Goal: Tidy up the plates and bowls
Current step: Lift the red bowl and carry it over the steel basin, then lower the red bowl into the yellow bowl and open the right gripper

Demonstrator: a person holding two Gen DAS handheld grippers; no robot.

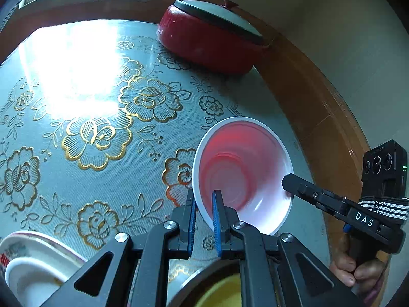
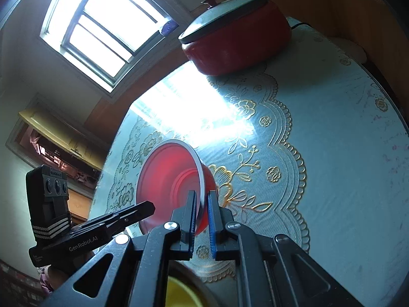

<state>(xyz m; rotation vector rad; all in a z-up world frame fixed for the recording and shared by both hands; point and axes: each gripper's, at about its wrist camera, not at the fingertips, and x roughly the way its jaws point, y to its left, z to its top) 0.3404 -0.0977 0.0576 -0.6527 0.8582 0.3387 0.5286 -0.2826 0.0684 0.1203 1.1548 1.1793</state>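
A red bowl (image 1: pixel 242 176) with a white rim is held tilted above the table, its inside facing the left wrist view. My left gripper (image 1: pixel 204 199) is shut on its near-left rim. My right gripper (image 2: pixel 202 199) is shut on the opposite rim of the same bowl (image 2: pixel 168 181); it also shows at the right of the left wrist view (image 1: pixel 288 179). A metal bowl with yellow inside (image 1: pixel 217 286) sits directly below both grippers (image 2: pixel 181 291). A stack of white plates and a bowl (image 1: pixel 33 263) lies at the lower left.
A red electric pot with a grey lid (image 1: pixel 212 38) stands at the far side of the table (image 2: pixel 237 33). The table carries a blue cloth with gold flowers (image 1: pixel 102 133). A wooden table edge and wall are on the right (image 1: pixel 319 97).
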